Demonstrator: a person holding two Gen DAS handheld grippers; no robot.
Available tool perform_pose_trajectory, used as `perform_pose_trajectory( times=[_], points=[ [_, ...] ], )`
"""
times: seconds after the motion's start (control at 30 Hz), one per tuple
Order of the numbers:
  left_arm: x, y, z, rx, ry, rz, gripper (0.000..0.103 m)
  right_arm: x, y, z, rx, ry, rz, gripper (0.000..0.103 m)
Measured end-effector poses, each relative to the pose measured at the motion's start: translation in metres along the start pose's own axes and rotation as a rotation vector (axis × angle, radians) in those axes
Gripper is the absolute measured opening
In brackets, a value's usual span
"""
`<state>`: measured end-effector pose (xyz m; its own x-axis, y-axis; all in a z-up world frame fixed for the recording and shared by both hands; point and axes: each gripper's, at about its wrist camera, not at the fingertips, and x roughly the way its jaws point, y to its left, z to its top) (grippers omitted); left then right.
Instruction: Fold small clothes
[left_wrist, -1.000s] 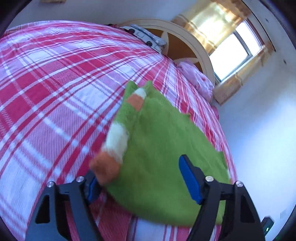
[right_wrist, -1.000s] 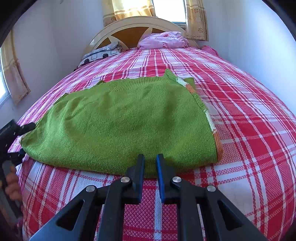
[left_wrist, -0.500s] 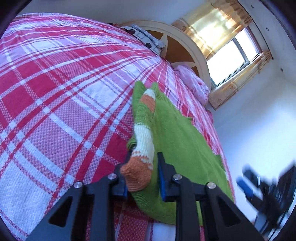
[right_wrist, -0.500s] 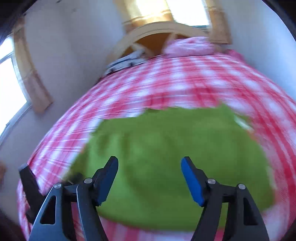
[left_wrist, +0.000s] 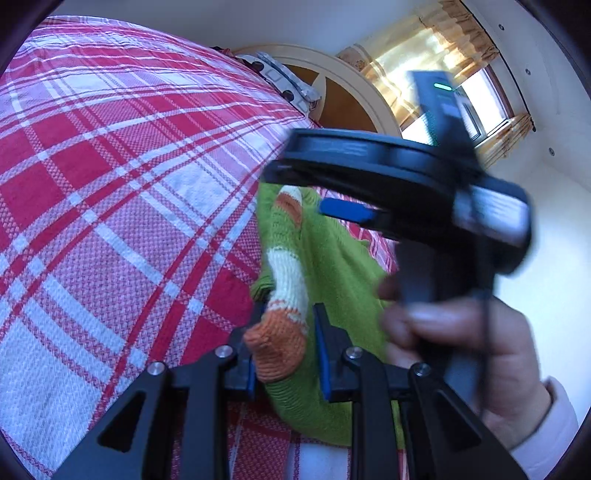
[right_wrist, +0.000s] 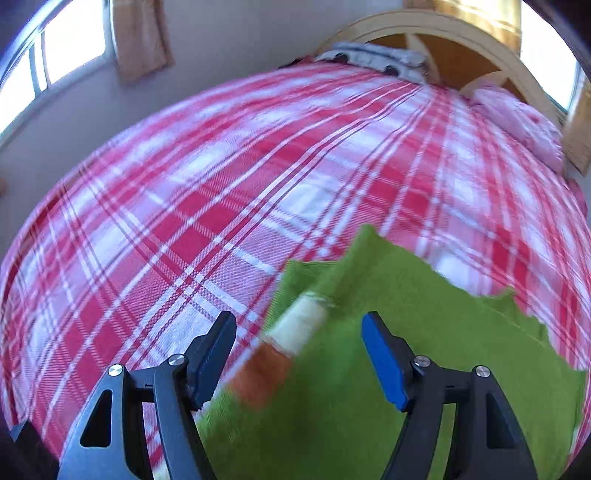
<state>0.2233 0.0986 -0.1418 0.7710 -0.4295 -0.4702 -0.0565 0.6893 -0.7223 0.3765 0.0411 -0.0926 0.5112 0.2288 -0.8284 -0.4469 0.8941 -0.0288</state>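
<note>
Nearest my left camera, my left gripper (left_wrist: 284, 350) is pinched narrow on the orange cuff (left_wrist: 277, 343) of the green sweater (left_wrist: 332, 280), both blue pads pressing the knit from either side. From that cuff the sleeve runs away from me in a cream band and then another orange patch, lying along the edge of the garment, which rests folded on the red and white plaid bedspread (left_wrist: 110, 192). Just to the right of that grip I see a hand (left_wrist: 461, 339) in a pale pink sleeve wrapped around the handle of my right gripper (left_wrist: 343, 210), which crosses the view above the sweater, blurred, with one blue pad showing. From the right camera, the same right gripper (right_wrist: 299, 354) has its jaws standing wide apart with nothing clamped; the sweater's sleeve with its cream and orange bands lies below and between the fingers, and I cannot tell whether either pad touches the fabric. Beyond the sweater (right_wrist: 424, 332) the plaid cover stretches up the bed. At the far end sit a grey patterned pillow (right_wrist: 376, 61) and a pink bundle of cloth (right_wrist: 517, 122) against the rounded wooden headboard (right_wrist: 461, 40), with curtained windows (left_wrist: 480, 99) behind.
</note>
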Motion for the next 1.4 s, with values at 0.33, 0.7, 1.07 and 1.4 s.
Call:
perform_pose_trajectory(
  times=[0.33, 0.7, 1.07, 1.4],
  points=[
    [-0.006, 0.001, -0.002, -0.004, 0.001, -0.015, 0.024, 0.024, 0.014, -0.006, -0.12, 0.024, -0.082, 0.046],
    [0.002, -0.006, 0.003, 0.032, 0.012, 0.016, 0.024, 0.0, -0.032, -0.017, 0.165, -0.044, 0.071, 0.015],
    [-0.011, -0.076, 0.002, 0.353, -0.032, 0.073, 0.021, -0.061, -0.095, -0.038, 0.359, -0.198, 0.181, 0.014],
    [0.005, -0.136, -0.024, 0.512, 0.001, 0.048, 0.017, -0.088, -0.165, -0.076, 0.474, -0.235, 0.188, 0.014]
  ],
)
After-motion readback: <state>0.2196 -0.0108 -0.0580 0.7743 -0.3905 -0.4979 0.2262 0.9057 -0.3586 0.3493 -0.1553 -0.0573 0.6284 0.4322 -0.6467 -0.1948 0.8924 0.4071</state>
